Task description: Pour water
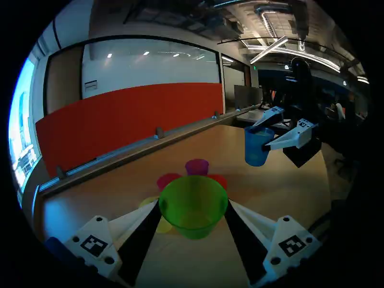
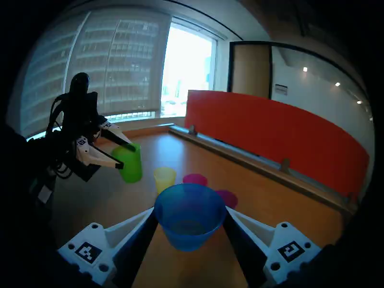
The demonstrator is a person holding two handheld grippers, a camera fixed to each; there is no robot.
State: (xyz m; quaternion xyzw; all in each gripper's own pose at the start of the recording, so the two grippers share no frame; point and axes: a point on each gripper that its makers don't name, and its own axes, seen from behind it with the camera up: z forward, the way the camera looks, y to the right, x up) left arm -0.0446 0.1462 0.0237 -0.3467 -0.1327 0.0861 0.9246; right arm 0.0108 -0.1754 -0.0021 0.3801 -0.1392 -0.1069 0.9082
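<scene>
This was an open-plan office. Ahead of the left gripper, a red partition ran along the far edge of a long wooden desk, with a glass-walled room behind it. Monitors and ceiling strip lights lay beyond to its right. Ahead and left of the right gripper, blinds covered tall windows.

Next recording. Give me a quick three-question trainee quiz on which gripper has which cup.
1. True or false: the left gripper holds the green cup.
2. Which cup does the right gripper hold? A) white B) blue C) black
3. Short answer: in the right gripper view, what colour is the loose cup on the table nearest the green one?

Key: 1 true; 2 B, the blue cup; 3 the yellow cup.
</scene>
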